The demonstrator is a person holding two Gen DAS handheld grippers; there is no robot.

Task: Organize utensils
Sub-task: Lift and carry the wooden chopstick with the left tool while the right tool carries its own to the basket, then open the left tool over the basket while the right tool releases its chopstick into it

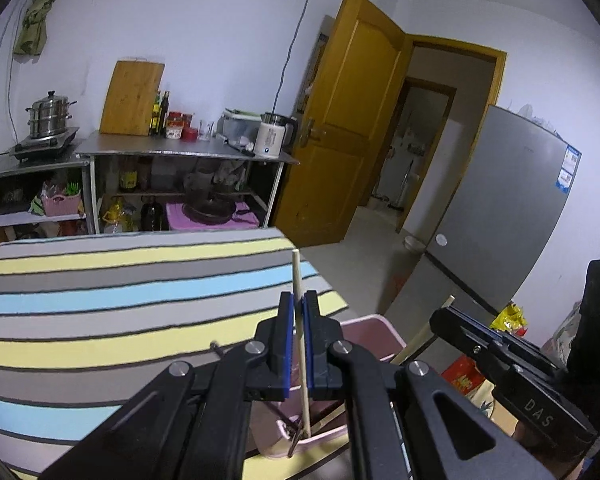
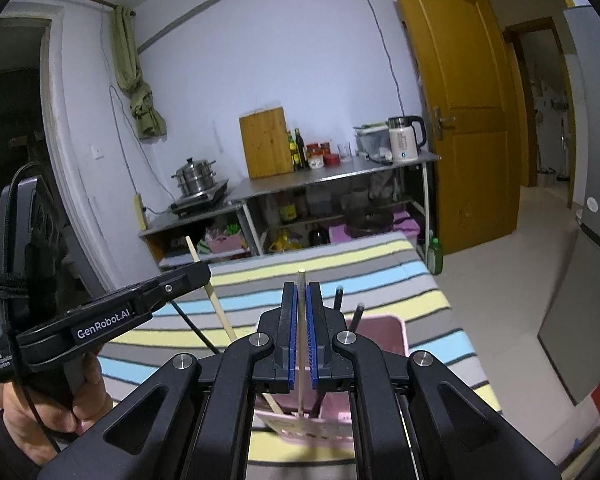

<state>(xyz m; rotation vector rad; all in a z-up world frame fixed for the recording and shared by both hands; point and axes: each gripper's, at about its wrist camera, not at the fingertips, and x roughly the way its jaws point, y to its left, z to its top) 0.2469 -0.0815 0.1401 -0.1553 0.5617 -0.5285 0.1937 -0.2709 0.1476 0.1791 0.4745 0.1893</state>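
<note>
My left gripper (image 1: 299, 300) is shut on a pale wooden chopstick (image 1: 297, 276) that stands nearly upright, its lower end down in a pink holder (image 1: 374, 330) on the striped table. My right gripper (image 2: 301, 290) is shut on a second pale chopstick (image 2: 301, 276), also upright, with its lower end in the same pink holder (image 2: 394, 330). Two dark chopsticks (image 2: 337, 298) stand in the holder just right of my right gripper. The left gripper (image 2: 196, 272) and its chopstick (image 2: 210, 288) show at the left of the right wrist view. The right gripper's body (image 1: 500, 356) shows at the right of the left wrist view.
The striped tablecloth (image 1: 120, 300) covers the table. Behind it stand steel shelves (image 1: 188, 152) with a cutting board, bottles, a kettle (image 1: 270, 136) and a steamer pot (image 1: 50, 114). A yellow door (image 1: 348, 120) and a grey fridge (image 1: 500, 208) stand to the right.
</note>
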